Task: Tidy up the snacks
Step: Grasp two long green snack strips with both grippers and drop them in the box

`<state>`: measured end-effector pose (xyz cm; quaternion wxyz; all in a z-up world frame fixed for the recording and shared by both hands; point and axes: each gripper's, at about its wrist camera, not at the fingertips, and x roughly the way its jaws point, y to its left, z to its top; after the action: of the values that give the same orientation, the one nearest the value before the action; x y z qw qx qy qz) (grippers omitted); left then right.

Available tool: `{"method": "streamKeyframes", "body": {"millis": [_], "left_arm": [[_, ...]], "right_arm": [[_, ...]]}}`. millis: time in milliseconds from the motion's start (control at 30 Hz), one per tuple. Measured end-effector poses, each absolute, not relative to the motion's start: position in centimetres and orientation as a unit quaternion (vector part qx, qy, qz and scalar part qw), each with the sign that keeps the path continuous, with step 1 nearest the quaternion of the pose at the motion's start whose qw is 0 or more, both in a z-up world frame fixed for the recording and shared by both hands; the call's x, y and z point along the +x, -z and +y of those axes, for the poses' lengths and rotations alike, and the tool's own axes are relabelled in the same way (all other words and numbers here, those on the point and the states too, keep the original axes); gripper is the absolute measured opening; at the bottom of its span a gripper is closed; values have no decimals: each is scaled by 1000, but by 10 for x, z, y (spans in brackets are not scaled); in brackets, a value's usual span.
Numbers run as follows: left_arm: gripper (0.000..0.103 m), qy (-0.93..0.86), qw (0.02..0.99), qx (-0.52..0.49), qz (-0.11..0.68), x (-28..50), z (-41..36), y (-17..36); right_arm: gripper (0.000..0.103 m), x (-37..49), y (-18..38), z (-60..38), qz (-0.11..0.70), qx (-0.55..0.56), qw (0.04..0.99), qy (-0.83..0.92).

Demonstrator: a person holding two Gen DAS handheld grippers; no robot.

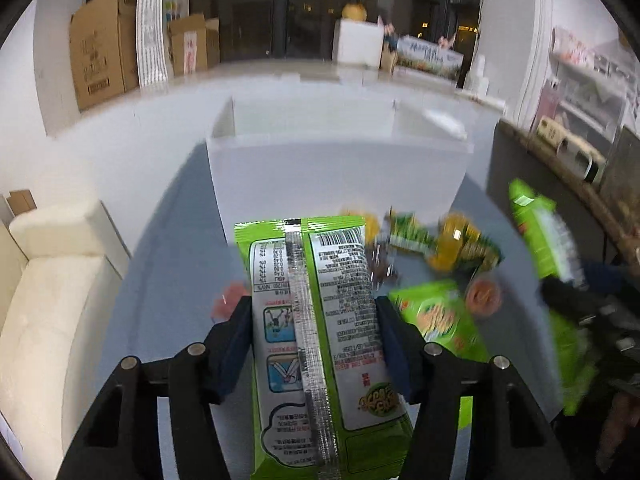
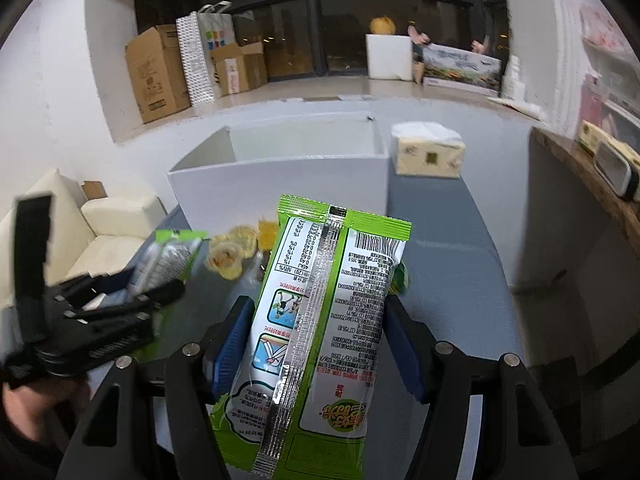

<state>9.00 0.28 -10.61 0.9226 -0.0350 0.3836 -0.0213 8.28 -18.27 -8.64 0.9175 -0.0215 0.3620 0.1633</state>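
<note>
Snack packets fill both views: in the left wrist view the left hand-held gripper (image 1: pixel 316 334) pinches a green snack packet (image 1: pixel 316 320) by its sides, back seam up, above the grey desk (image 1: pixel 168 280), with a white box (image 1: pixel 336 168) beyond and loose snacks (image 1: pixel 444 248) at right. In the right wrist view the right hand-held gripper (image 2: pixel 320 340) pinches a second green packet (image 2: pixel 324 320) before the same box (image 2: pixel 280 184), a tissue pack (image 2: pixel 430 154) beside it.

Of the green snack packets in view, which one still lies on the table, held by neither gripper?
The green packet lying front-side up on the grey table, right of the left gripper; the others are gripped, showing printed backs.
</note>
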Motion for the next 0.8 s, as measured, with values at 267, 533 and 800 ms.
{"method": "streamKeyframes", "body": {"millis": [267, 533, 800], "left_arm": [[64, 23, 942, -38, 332, 130, 23, 35], [64, 41, 947, -39, 317, 205, 41, 8], [65, 33, 939, -39, 340, 276, 54, 30]], "right_arm": [[70, 149, 52, -160, 337, -10, 921, -196], [70, 239, 23, -130, 323, -26, 924, -202], [70, 308, 37, -120, 352, -28, 917, -187]]}}
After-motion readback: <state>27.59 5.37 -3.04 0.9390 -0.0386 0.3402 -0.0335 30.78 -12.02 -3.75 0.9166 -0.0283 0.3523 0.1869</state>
